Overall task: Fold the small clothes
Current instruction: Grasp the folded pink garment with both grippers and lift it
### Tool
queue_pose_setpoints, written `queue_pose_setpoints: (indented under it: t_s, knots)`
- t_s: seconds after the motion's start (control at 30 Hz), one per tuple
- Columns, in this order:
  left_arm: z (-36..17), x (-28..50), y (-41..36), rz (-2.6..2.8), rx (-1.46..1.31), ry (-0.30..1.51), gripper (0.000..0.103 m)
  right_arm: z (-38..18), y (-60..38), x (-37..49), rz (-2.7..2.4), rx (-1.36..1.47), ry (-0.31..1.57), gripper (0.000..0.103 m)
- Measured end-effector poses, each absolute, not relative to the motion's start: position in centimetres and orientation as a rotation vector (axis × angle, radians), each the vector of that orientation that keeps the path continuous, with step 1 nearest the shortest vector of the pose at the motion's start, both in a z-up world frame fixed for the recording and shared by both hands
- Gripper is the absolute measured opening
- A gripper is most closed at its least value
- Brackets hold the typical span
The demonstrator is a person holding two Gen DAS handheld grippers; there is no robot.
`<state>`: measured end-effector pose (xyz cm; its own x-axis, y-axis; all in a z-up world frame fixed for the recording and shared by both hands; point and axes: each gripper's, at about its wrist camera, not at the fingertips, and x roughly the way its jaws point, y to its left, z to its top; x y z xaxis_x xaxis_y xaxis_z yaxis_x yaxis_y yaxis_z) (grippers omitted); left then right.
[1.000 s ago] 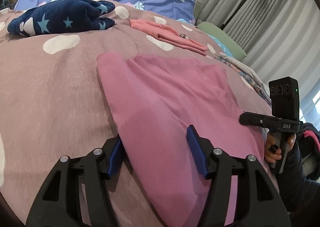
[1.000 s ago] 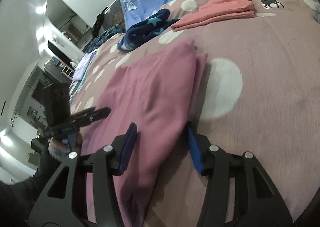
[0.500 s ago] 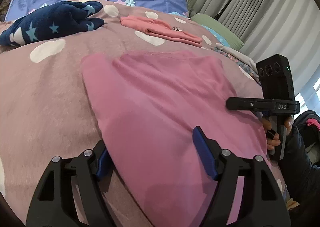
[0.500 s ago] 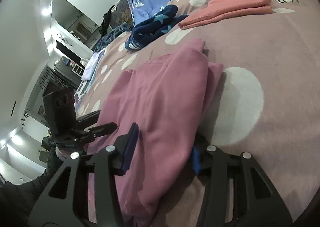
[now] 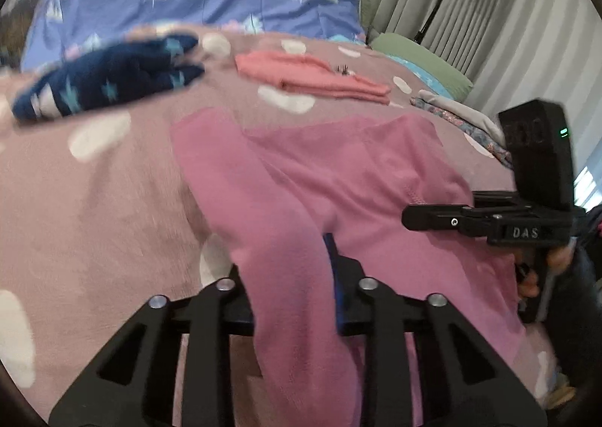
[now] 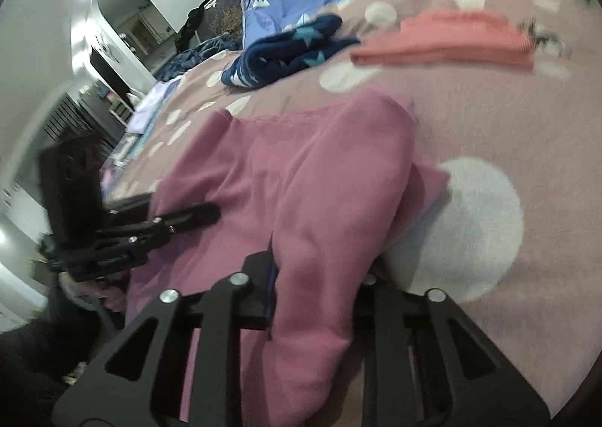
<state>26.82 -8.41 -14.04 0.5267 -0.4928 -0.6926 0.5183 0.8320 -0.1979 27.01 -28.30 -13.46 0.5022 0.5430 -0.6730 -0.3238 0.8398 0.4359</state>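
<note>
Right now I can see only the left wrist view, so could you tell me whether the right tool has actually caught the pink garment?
Observer: Yes. The right tool has just been closing, and its pads press a bunched fold of the pink garment between them.
Operator: Thank you. What lies beside that edge of the cloth?
Observer: A large white dot on the bedspread, just to the right of the cloth.
Operator: Is that edge a single layer?
Observer: No, a paler under-layer pokes out beneath the top one.
</note>
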Motion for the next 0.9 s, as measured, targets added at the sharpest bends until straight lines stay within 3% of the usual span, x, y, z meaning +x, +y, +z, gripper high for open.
queue_pose_setpoints:
  t_s: [0.47,0.9]
  knots:
    - [0.2,14.6,-14.6,-0.674,0.186,0.400,0.024,1.5,-29.3,10.4,0.209,-0.029,0.414,0.019]
    - [4.2,11.6,-27.0,-0.826,0.313,0.296,0.024,4.3,-39.5,2.8,-0.038,-0.019,0.282,0.019]
